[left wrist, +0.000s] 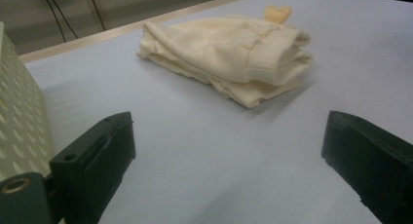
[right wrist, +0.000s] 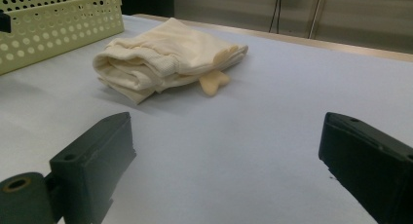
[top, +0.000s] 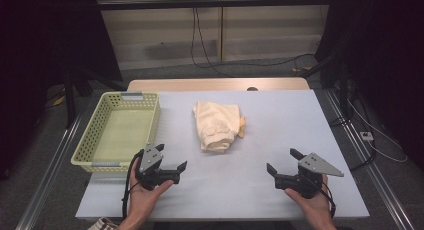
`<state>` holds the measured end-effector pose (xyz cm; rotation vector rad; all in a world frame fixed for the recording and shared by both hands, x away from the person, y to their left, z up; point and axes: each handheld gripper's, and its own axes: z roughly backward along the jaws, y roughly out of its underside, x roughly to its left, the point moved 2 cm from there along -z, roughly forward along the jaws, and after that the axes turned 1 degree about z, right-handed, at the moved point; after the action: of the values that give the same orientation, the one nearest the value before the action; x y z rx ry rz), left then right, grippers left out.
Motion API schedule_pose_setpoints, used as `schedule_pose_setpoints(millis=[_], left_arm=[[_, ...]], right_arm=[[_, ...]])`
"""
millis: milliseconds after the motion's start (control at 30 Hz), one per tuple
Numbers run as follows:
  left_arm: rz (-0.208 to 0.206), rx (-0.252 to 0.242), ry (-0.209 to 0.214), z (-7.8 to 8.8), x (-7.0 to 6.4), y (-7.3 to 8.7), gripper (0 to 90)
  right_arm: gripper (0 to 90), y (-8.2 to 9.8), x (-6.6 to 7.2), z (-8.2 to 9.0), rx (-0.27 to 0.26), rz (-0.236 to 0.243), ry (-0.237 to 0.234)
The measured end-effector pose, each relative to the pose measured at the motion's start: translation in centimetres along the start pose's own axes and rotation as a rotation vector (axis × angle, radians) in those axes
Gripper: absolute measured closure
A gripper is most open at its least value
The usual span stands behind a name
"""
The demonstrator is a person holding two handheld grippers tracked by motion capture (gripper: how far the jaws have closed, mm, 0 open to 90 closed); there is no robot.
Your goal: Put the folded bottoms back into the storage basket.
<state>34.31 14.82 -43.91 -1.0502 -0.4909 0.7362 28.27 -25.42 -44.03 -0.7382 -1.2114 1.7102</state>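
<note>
Two grippers are sitting low over the near edge of the table, one in each hand, and I am reading both as wide open with nothing between the jaws. The left gripper [top: 171, 159] is hovering just beside the near right corner of the pale green basket [top: 84, 155], its jaws pointing toward the middle of the table. In the left gripper view the two black jaws are standing far apart at the bottom corners, bare grey tabletop lying between them. The right gripper [top: 283, 161] is mirroring that on the other side, held in the right hand [top: 312, 202], jaws likewise spread and aimed inward; the right gripper view is showing the same wide gap over empty surface.

The folded cream garment [top: 217, 126] is lying on the light grey table [top: 280, 115] roughly at its centre, beyond both grippers and well apart from each. It is resting flat, folded into a compact bundle, with a ribbed cuff or waistband showing on the near side in the left gripper view [left wrist: 229, 56]. A small yellowish tag or piece is sticking out from its right edge in the high view and is lying on the table in front of the bundle in the right gripper view [right wrist: 214, 82].

The basket is standing at the table's left side, to the left of the garment and not touching it. I am seeing nothing inside it. The left hand [top: 150, 195] is cupping its gripper from below.
</note>
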Motion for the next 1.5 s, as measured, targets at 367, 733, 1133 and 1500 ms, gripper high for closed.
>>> schedule_pose_setpoints(millis=[367, 733, 1133, 1500], left_arm=[[-0.016, 0.018, -0.003, -0.4, -0.2, 0.0, 6.0], [0.01, 0.061, 0.003, -1.1, -0.4, -0.3, 6.5], [0.014, 0.084, 0.055, -2.6, -0.8, -1.8, 5.7], [-0.002, 0.05, 0.048, -3.3, -0.7, -3.3, 5.5]], right_arm=[[5.8, 0.0, -0.1, 0.0, 0.0, -0.012, -0.009], [5.8, 0.0, 0.1, -0.3, 0.006, -0.012, -0.025], [7.0, 0.2, 0.0, -0.3, 0.015, -0.017, -0.025], [6.8, 0.2, -0.2, -0.2, 0.018, -0.024, -0.01]])
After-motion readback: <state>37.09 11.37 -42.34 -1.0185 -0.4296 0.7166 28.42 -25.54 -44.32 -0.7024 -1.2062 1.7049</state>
